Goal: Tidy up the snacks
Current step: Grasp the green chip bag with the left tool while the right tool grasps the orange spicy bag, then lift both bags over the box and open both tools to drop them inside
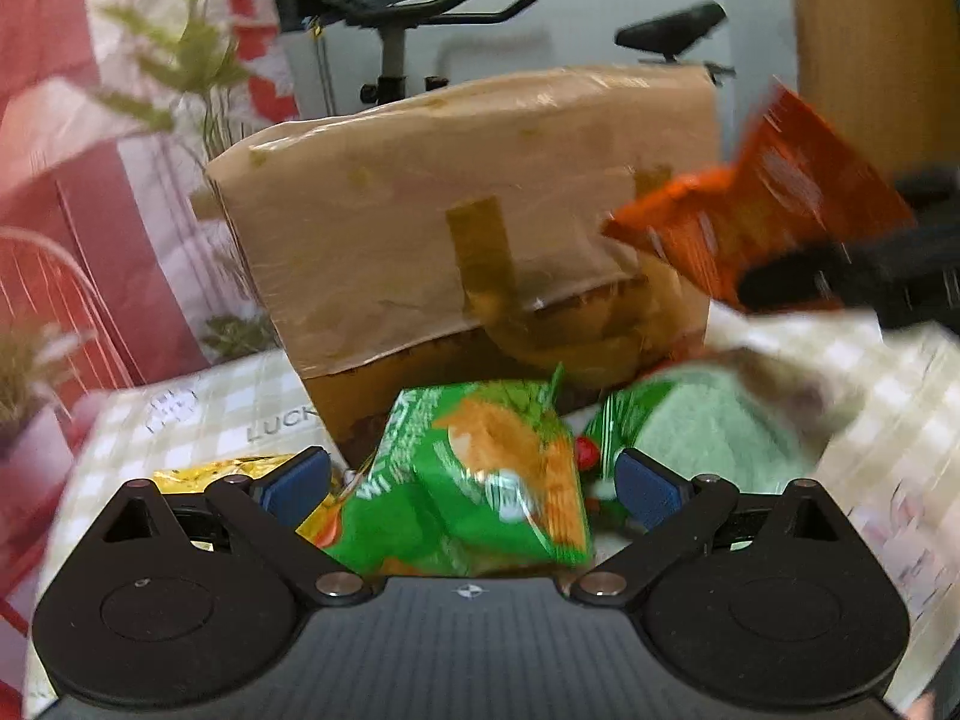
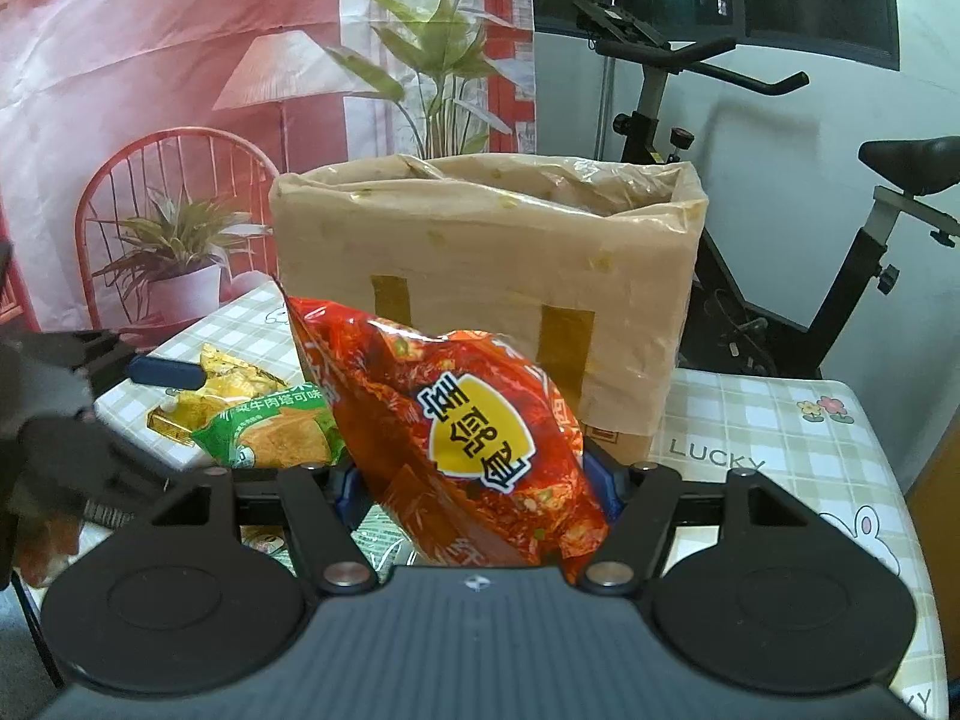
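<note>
Left wrist view smeared by motion: box, orange bag and checked tablecloth all soft, print on the green bag unreadable. Yellow packet mostly hidden behind the left gripper. In the right wrist view the red bag covers both blue pads of the right gripper; box inside not visible. Exercise bike cut off by the right edge.

Exercise bike by white wall, red printed backdrop

A checked-cloth table carries a taped cardboard box and snack bags.
</note>
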`<state>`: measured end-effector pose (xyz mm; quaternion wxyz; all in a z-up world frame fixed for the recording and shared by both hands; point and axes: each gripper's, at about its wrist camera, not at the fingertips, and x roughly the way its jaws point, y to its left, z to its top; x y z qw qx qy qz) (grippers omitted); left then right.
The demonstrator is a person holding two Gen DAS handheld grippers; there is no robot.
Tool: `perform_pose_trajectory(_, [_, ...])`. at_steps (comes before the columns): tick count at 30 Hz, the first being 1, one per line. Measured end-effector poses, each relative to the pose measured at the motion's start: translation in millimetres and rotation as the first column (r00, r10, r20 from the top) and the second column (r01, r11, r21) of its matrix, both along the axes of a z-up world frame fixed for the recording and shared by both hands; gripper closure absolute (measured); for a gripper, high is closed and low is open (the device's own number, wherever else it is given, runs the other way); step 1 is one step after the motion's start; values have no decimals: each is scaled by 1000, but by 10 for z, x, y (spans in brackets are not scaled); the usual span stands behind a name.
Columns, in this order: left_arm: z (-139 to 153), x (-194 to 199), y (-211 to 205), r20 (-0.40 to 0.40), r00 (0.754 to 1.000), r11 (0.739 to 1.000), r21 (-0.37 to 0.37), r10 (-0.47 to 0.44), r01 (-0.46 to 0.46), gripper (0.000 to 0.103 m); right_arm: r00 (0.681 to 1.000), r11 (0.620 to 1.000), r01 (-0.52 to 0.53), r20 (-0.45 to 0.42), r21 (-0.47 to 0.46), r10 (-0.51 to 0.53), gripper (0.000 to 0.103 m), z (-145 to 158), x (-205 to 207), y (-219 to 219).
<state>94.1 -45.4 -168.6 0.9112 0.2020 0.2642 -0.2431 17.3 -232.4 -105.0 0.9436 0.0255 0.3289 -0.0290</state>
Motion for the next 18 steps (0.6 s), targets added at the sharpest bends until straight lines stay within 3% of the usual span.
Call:
perform_pose_trajectory(3, [-128,-55,-107,61,998,997,67,23,-27,1,1000,1000,-1,-6,0,1,35,-14,25,28])
perform_pose_trajectory(7, [-214,71,-159,78,994,994,80,73,-79,1,1000,1000,-11,-9,-1,11,35,-40,43,56])
perform_pose_trajectory(14, [-292,258,-171,70,994,993,83,79,-85,1,1000,1000,-3,-20,1,3,35,-67,43,35])
perform_pose_trajectory(18, [-356,428,-102,-5,997,997,34,74,-74,0,999,1000,3,-38,9,-2,35,-102,64,23])
